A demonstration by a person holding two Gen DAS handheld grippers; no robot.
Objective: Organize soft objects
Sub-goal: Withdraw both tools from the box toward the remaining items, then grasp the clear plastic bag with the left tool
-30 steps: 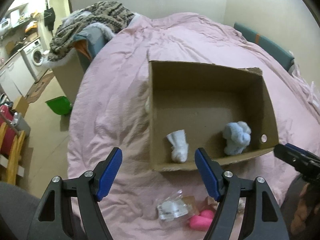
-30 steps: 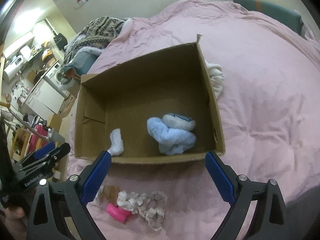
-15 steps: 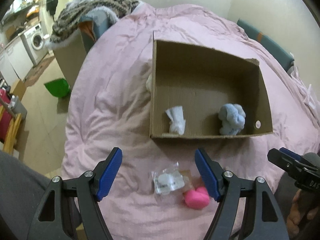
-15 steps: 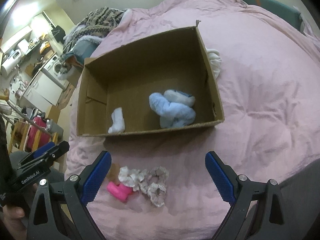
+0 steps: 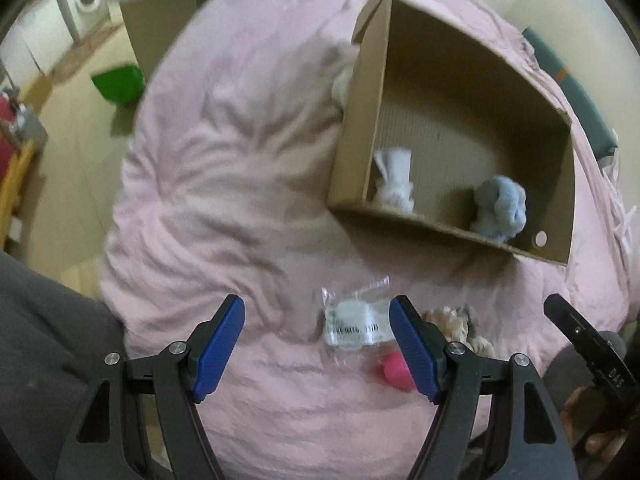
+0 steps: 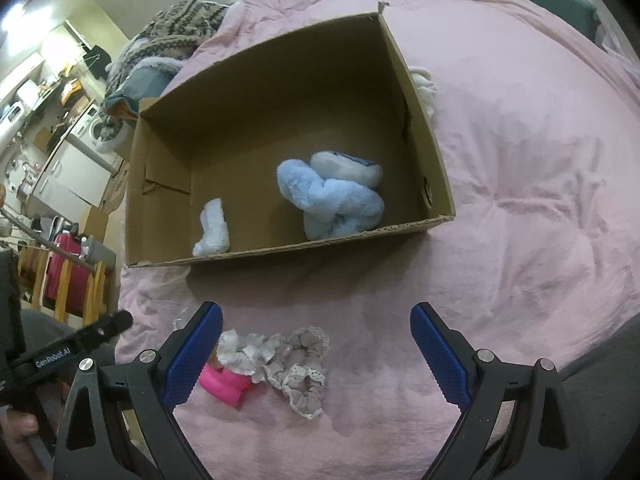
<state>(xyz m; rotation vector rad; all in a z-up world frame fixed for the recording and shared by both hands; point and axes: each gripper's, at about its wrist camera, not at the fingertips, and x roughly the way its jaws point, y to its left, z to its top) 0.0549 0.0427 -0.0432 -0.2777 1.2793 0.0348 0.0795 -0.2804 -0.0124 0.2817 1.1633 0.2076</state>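
Scrunchies (image 6: 280, 364), a pink toy (image 6: 222, 384) and a clear packet (image 5: 354, 318) lie loose on the pink bed (image 6: 520, 200), just in front of the cardboard box (image 6: 436, 152). Inside the box sit a blue plush (image 6: 332, 196) and a small white plush (image 6: 212, 228), well apart from each other.

Both grippers are spread wide and hold nothing. The left gripper (image 5: 318, 344) hangs above the bed with the packet just inside its right-hand finger; the right gripper (image 6: 316, 354) hangs over the scrunchies and the pink toy.

The step in hand looks like picking up one of the loose things to drop into the box. To do it well, the right gripper should come down so the pile of scrunchies sits midway between its fingers, and close on the bunched fabric rather than a single frill, which would likely slip. It should also press only lightly into the quilt, or the fingers may pinch the bedcover along with the scrunchie. The packet is slick and flat, so the left gripper would probably do better to catch a raised, crinkled edge.

Much is hard to read. The left wrist view is smeared by motion, so the packet's contents and label cannot be made out. The pink toy is half covered by the scrunchies and a finger. Something white lies behind the box's far wall (image 6: 424, 84), mostly hidden.
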